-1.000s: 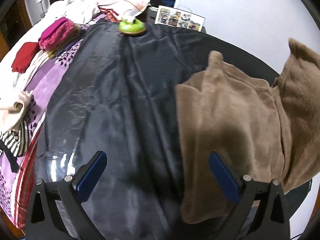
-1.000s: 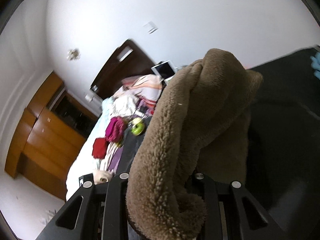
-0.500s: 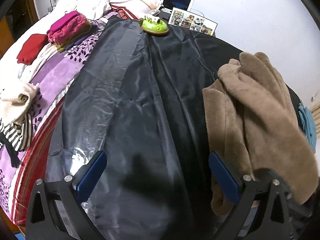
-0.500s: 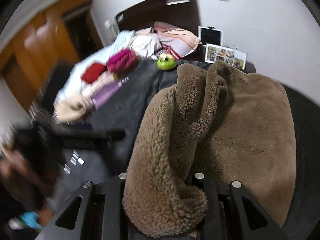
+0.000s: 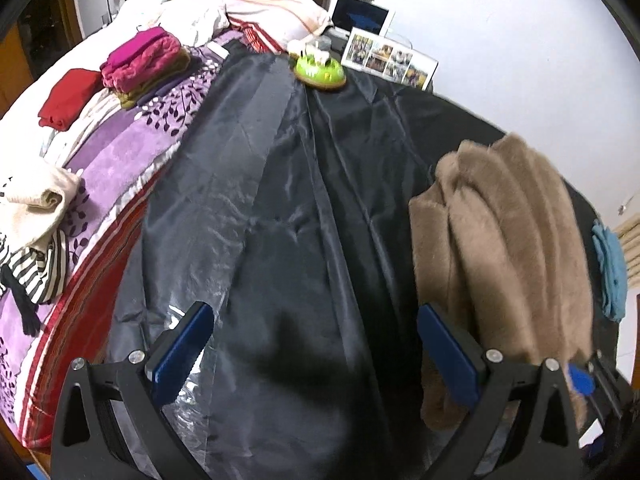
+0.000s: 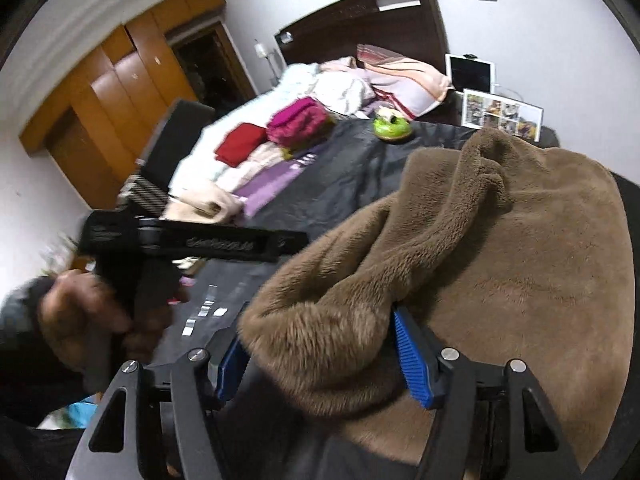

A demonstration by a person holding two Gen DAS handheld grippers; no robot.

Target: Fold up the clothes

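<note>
A brown fleece garment [image 5: 504,240] lies bunched on the right side of a black sheet [image 5: 280,208] spread over the bed. In the right wrist view a thick fold of this fleece [image 6: 500,272] sits between the blue pads [image 6: 412,360] of my right gripper [image 6: 320,360]. Its jaws are opening and the fold rests loosely between them. My left gripper [image 5: 314,352] stands open over the bare black sheet, left of the fleece, with nothing between its fingers. A hand [image 6: 80,312] holds that gripper's black body [image 6: 208,242].
Folded clothes lie along the bed's left side: a pink stack [image 5: 148,60], a red piece [image 5: 68,96], a cream roll [image 5: 36,200] and a striped item [image 5: 40,272]. A green round object [image 5: 320,72] sits at the sheet's far end, by a photo frame [image 5: 388,62]. A blue cloth [image 5: 610,272] lies at the right.
The right gripper swung down with the fleece, laid it on the black sheet, and its jaws spread wider around the fold. The left gripper stayed open and drifted slightly.
</note>
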